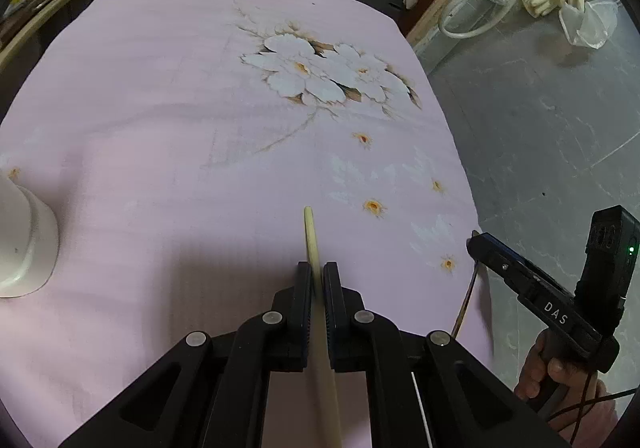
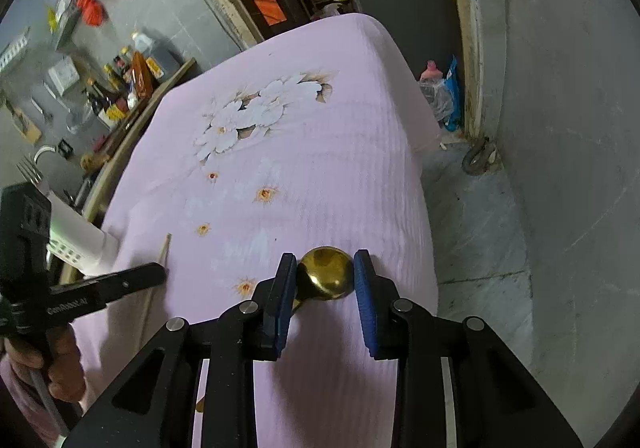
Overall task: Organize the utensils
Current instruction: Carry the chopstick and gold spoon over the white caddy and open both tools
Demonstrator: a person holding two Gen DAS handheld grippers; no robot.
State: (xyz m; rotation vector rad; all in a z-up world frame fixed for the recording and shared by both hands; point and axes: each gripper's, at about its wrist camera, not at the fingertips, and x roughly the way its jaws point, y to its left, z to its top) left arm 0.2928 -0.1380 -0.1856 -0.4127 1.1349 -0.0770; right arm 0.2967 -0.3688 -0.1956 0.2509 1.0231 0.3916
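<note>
- A white utensil holder (image 1: 24, 244) stands at the counter's (image 1: 160, 87) 9 o'clock edge in the left wrist view. The right wrist view shows it with slotted sides and a fork (image 2: 30, 169) rising from it, tines up, which suggests this is where the loose cutlery is meant to go.
- The left tongs (image 1: 318, 280) are closed down on a pale chopstick (image 1: 311, 236), gripped partway along its length so the tip points out toward 12 o'clock over the pink floral cloth (image 1: 320, 75). Holding it along the line of the fingers would likely let the person slide it tip-first into the holder.
- In the right wrist view the left tongs show side-on at 9 o'clock, with the chopstick's end jutting past them and the holder just beyond.
- The right tongs (image 2: 325, 278) stand wide apart and grip nothing. A gold spoon (image 2: 326, 274) lies between the blue pads (image 2: 366, 308), bowl toward 12 o'clock, handle running back beneath the left pad. The stance looks like a line-up for a grasp; contact with the pads cannot be told.
- The spoon lies near the counter's 3 o'clock edge, above the grey floor (image 2: 560, 207), so a clumsy pinch could nudge it off.
</note>
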